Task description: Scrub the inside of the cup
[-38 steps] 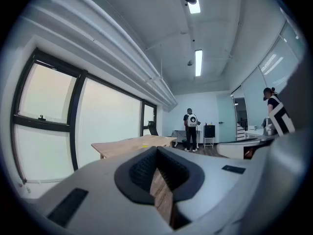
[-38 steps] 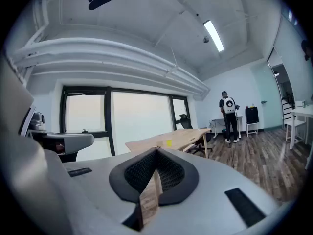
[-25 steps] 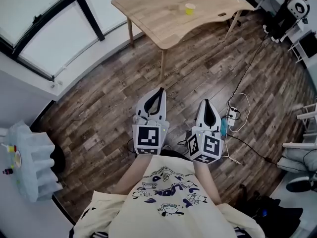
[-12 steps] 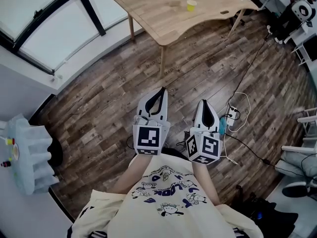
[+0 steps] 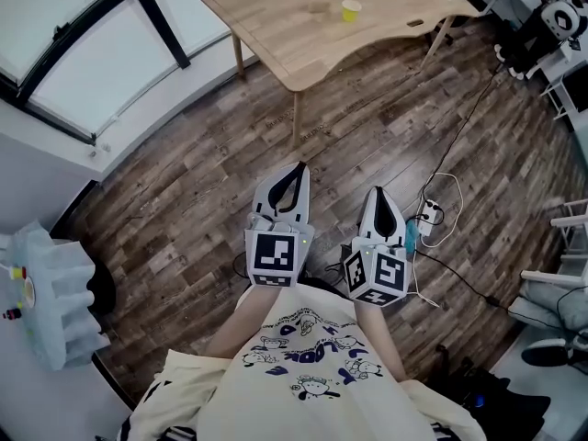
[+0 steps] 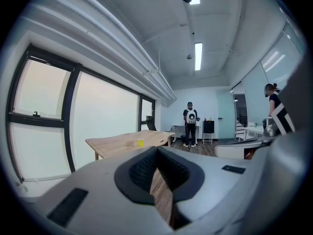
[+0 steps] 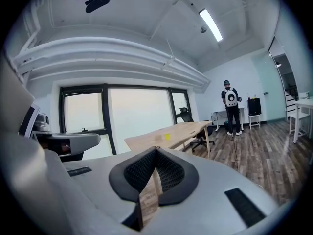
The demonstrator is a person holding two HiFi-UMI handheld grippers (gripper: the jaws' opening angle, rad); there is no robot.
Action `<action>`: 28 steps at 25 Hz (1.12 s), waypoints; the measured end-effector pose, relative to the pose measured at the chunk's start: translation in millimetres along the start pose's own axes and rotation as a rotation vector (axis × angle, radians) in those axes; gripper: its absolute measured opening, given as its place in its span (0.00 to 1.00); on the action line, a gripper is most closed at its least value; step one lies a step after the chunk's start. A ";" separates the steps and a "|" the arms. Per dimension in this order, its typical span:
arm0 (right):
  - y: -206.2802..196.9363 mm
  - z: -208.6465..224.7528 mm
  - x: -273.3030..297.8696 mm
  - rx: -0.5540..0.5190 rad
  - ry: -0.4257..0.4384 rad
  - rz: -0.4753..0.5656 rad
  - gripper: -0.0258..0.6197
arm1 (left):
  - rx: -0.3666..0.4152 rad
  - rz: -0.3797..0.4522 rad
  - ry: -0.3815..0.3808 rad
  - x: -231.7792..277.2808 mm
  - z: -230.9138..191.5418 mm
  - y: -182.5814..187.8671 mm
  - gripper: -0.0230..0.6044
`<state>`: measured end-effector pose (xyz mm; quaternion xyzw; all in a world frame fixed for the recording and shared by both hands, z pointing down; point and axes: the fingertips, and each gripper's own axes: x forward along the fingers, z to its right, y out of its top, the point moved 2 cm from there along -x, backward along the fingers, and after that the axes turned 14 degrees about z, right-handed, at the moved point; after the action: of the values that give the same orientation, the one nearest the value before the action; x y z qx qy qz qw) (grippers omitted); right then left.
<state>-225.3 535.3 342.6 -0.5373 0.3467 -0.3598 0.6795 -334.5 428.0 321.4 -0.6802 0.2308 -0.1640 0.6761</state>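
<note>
Two claws: the left claw [image 5: 299, 166] and the right claw [image 5: 380, 190] are held side by side, low in front of the holder's cream printed shirt [image 5: 308, 361]. Their tips point out over the floor toward the table.
Left claw: clenched. The ribbed black pads [image 6: 142, 169] meet at the tip and there is nothing between them.
Right claw: clenched the same way, tip to tip and empty, just beside the left one.
Cup: a small yellow cup [image 5: 350, 10] stands upright on the table, well apart from both claws. From here I cannot see into it.
Table: a light wooden table [image 5: 276, 28] with a curved front edge and slim legs stands close to the big windows [image 5: 73, 44]. The cup sits toward its far side.
Floor: dark wood planks [image 5: 184, 200]. A white power strip [image 5: 430, 212] with trailing cables lies near the right claw, on its outer side.
Bystander: a person [image 6: 190, 124] wearing a white backpack stands at the far end of the room, beyond the table.
Chair: a dark office chair [image 7: 186, 115] is by the window behind the table.
</note>
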 end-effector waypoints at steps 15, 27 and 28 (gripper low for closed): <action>5.0 14.9 130.3 -0.037 -0.030 0.014 0.06 | -0.013 -0.002 -0.065 136.8 -44.2 -2.4 0.06; 0.3 16.7 209.5 -0.057 -0.011 0.015 0.06 | -0.018 -0.004 -0.051 205.1 -77.4 -10.6 0.06; -0.8 17.0 214.0 -0.058 -0.008 0.012 0.06 | -0.020 -0.007 -0.046 208.3 -79.7 -12.5 0.06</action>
<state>-103.6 359.1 328.4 -0.5560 0.3574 -0.3436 0.6671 -201.1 248.8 317.9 -0.6913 0.2145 -0.1485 0.6738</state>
